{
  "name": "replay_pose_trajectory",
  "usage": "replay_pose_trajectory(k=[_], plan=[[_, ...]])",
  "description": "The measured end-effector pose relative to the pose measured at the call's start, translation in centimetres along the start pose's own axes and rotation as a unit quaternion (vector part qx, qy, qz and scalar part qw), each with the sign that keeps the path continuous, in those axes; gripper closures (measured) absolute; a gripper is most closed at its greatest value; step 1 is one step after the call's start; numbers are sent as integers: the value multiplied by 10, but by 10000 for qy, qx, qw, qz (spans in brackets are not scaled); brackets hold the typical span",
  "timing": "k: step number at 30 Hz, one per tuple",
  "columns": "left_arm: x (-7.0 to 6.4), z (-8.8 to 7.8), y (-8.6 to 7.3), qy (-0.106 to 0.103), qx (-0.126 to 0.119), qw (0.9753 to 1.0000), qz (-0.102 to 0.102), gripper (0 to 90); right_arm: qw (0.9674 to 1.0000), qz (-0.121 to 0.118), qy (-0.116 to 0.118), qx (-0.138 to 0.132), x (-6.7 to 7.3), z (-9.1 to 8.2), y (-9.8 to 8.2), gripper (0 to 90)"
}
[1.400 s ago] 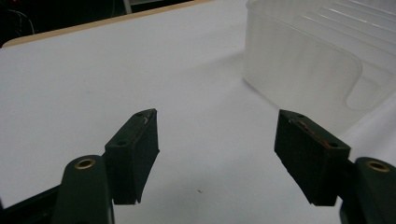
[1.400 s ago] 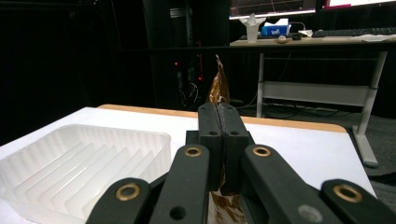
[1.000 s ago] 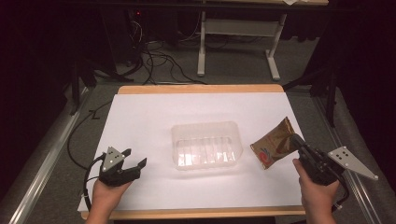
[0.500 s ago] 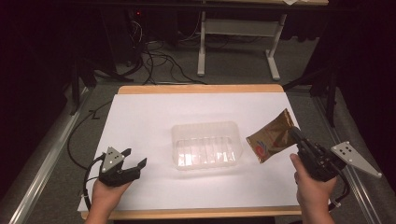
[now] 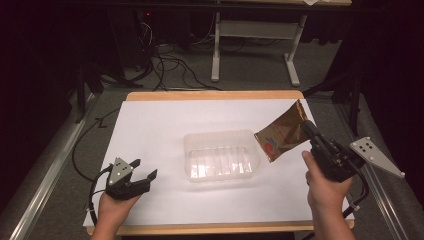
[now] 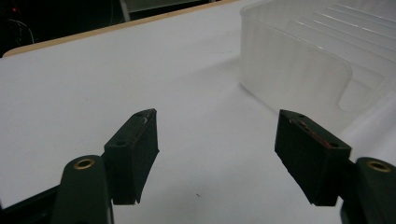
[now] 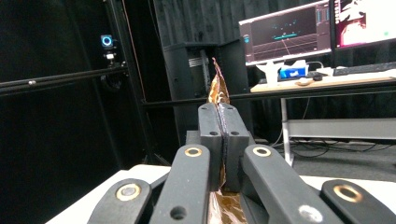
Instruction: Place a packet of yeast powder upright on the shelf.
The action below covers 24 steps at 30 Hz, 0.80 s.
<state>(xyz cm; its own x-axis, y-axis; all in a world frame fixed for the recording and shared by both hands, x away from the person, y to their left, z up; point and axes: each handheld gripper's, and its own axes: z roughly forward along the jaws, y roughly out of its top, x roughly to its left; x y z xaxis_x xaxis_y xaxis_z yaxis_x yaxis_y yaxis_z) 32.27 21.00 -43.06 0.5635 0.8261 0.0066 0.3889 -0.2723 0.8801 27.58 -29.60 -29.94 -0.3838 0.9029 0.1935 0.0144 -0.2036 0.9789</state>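
Snack pouch carried toward the tray

Right tongs (image 5: 306,131) clench the brown pouch (image 5: 281,134) aloft just right of the clear tray (image 5: 220,156), likely for dropping in; left tongs (image 5: 142,171) wait released on the bench (image 5: 150,125).

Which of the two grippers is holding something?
The right gripper: its jaws are shut on a gold snack bag, held above the table beside the clear plastic tray. The left gripper has open jaws with nothing between them.

One overhead, two along jaws
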Motion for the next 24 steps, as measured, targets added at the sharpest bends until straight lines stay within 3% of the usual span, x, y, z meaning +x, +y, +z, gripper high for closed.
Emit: replay_pose_trajectory(k=[8, 15, 24], plan=[[0, -1, 0, -8, -21, 10000, 7, 307, 9996, 232, 73, 135, 20, 27, -13, 900], [0, -2, 1, -24, -30, 10000, 23, 307, 9993, 251, 49, 267, 34, 44, -29, 900], [0, -3, 1, -44, -55, 10000, 15, 307, 9990, 279, -67, 331, 39, 58, -45, 900]])
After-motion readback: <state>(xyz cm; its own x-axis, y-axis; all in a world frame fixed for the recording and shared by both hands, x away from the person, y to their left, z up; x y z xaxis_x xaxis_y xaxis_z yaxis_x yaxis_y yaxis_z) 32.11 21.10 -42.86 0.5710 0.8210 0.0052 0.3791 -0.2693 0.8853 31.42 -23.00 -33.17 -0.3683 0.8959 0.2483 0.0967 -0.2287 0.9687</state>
